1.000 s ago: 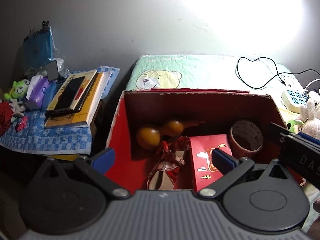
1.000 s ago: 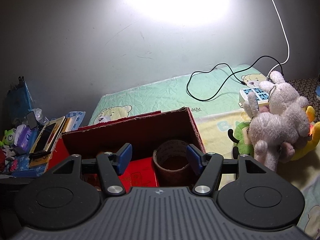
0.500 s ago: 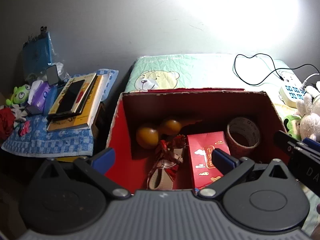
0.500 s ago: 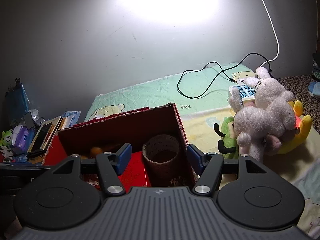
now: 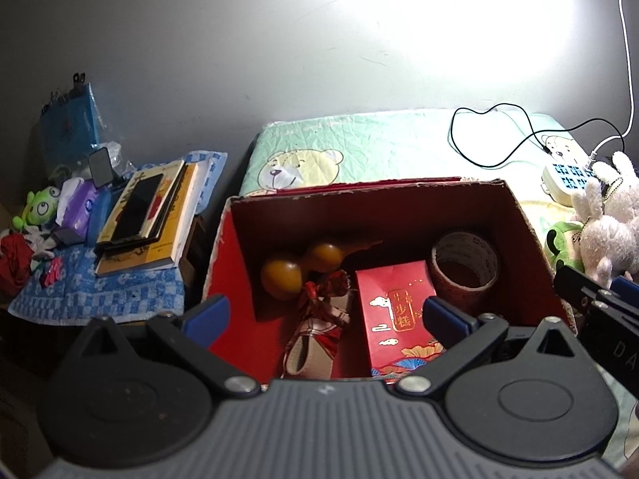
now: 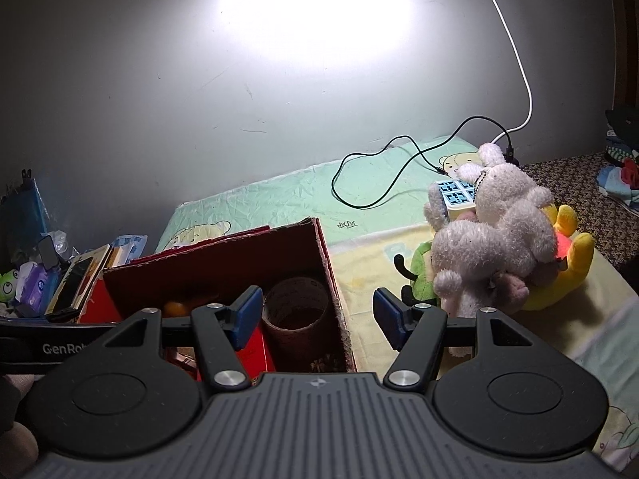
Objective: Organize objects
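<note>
Left wrist view: the left gripper [image 5: 325, 315] is spread and empty above the red box [image 5: 531, 223], which already holds a gourd [image 5: 297, 269], red packet [image 5: 397, 311] and tape roll [image 5: 465, 267]. Right wrist view: the right gripper [image 6: 317, 317] is spread and empty; the plush toys [image 6: 495, 239] lie on the bed beside the box, apparently not yet stowed.

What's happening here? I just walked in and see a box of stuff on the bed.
A person is tidying with a hand-held gripper in each hand. The left hand-held gripper and the right hand-held gripper are both open and empty. The red box holds a tape roll, a red packet and a gourd. Plush toys lie beside it.
</note>
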Action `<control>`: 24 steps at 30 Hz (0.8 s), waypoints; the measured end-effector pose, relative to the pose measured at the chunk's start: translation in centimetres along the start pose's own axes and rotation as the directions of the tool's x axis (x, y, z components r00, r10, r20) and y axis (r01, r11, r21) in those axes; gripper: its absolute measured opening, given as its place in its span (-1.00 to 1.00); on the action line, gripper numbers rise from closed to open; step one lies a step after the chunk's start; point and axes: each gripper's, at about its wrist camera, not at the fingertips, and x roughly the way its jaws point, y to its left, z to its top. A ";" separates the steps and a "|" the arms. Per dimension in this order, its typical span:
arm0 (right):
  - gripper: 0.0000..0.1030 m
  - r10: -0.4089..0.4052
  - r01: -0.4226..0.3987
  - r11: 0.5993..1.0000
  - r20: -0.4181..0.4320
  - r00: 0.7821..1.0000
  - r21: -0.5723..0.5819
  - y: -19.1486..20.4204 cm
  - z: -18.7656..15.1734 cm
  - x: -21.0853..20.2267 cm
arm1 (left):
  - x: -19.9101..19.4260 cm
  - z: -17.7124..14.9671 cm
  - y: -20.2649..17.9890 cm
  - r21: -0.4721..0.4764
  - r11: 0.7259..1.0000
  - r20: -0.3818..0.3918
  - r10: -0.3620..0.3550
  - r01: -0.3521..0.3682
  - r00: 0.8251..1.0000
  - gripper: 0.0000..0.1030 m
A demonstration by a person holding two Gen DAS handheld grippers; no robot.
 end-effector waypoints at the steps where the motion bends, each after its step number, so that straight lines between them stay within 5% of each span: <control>1: 0.25 0.002 -0.002 1.000 0.001 1.000 0.000 0.0 0.0 0.0 | 0.0 0.0 -0.1 0.000 1.000 0.000 -0.001 0.001 1.000 0.99; 24: 0.25 0.060 -0.057 0.997 0.068 0.996 -0.044 0.8 -0.3 -1.6 | -1.8 -1.2 0.3 -0.042 0.999 0.045 -0.006 0.008 0.999 0.99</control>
